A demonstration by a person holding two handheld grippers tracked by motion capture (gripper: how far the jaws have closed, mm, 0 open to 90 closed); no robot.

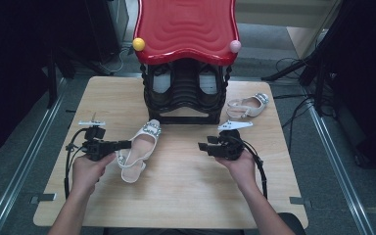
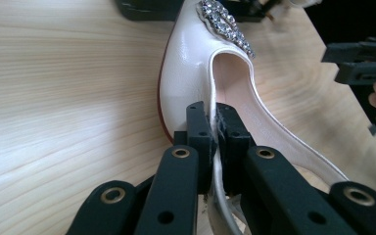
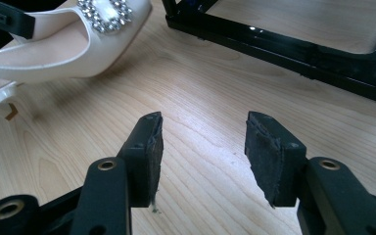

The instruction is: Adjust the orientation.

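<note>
High view first: a person sits at a wooden table (image 1: 186,186) and holds one gripper in each hand. The left gripper (image 1: 123,144) is closed on the side edge of a cream shoe (image 1: 142,149), which lies near the middle of the table, its toe with the shiny buckle pointing to the black shoe rack (image 1: 186,95). The rack stands at the far side and has a red wavy top (image 1: 186,27). A second cream shoe (image 1: 247,106) lies just right of the rack, apart from both hands. The right gripper (image 1: 203,145) is above the table, right of the held shoe and not touching it.

Left gripper view: the two black jaws stand almost together and pinch the thin side wall of the cream shoe (image 2: 191,73) between their pads. The buckle (image 2: 225,24) is at the far end.

Right gripper view: the right gripper (image 3: 203,139) has its jaws wide apart with only bare table wood between them. The cream shoe (image 3: 63,44) is at the upper left, and the base of the rack (image 3: 284,44) is at the upper right
</note>
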